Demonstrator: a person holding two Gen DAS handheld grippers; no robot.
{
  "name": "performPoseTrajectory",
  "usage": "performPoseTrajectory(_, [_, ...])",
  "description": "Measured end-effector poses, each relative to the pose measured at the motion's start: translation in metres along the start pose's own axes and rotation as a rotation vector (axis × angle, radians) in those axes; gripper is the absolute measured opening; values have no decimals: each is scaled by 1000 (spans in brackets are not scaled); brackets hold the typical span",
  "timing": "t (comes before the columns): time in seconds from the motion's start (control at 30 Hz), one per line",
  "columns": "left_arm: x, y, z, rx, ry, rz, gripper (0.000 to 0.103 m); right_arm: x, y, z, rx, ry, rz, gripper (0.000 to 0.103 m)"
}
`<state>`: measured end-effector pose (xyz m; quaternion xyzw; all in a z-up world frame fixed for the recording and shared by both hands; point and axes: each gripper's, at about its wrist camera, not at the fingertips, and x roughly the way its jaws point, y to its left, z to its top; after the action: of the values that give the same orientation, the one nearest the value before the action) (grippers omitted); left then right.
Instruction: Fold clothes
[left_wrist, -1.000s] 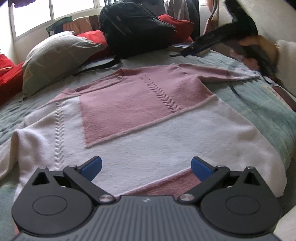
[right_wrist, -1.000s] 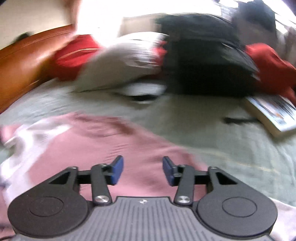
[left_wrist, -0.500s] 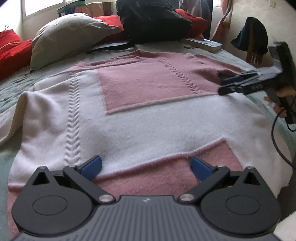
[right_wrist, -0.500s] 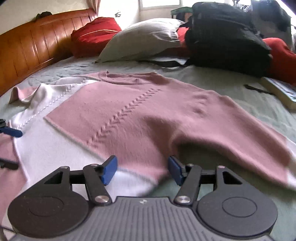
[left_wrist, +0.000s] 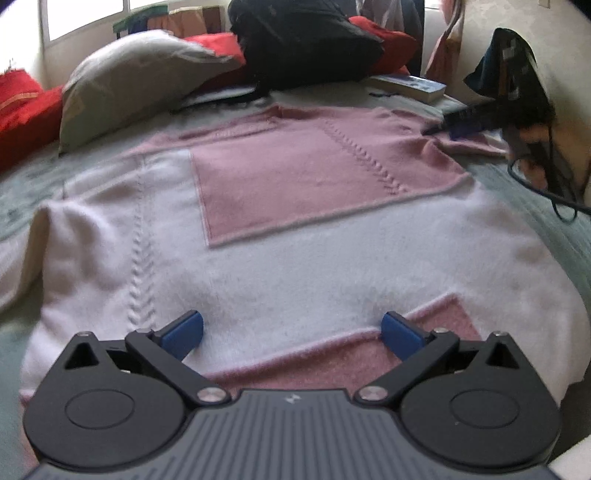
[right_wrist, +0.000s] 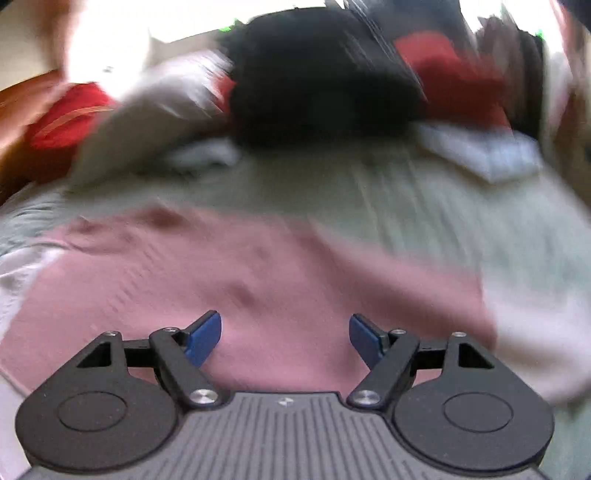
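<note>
A pink-and-white sweater (left_wrist: 295, 206) lies flat on the bed (left_wrist: 554, 236). Right gripper (right_wrist: 285, 332), jaws spread and empty, hovers just above its pink sleeve (right_wrist: 369, 273), which runs rightward.

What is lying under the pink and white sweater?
The sweater lies spread on a pale green bedcover, visible around its edges. Whatever is beneath its middle is covered.

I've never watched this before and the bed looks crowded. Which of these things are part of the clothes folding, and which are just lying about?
Part of the job:
- pink and white sweater, spread flat on the bed
- left gripper, open over its hem
- right gripper, open above a pink sleeve

Just lying about:
- grey pillow
- black backpack
- red cushions
- book
</note>
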<state>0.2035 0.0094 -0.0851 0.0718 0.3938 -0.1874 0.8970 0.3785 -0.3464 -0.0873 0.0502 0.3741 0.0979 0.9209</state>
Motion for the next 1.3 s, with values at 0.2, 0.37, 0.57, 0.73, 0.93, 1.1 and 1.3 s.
performPoseTrajectory(0.2, [-1,1,5,-3,15,-4,102,-41,-38,-2,136,-43,121,82])
performPoseTrajectory(0.37, [-10,-14,22,16,-19,-10,102,-21,-50,52,209,-33,237,90])
performPoseTrajectory(0.57, [-9,-30,32,71,-23,3,102,34,-34,92,245,74,358,103])
performPoseTrajectory(0.73, [1,-31,27,77,23,20,102,51,-76,77,318,120,311,102])
performPoseTrajectory(0.93, [9,-34,26,71,40,3,102,0,-182,48,501,-8,125,103])
performPoseTrajectory(1.1, [8,-44,27,84,34,-20,102,-28,-201,44,534,-25,-55,103])
performPoseTrajectory(1.3, [9,-53,30,109,37,-12,102,-9,-144,43,270,85,-159,103])
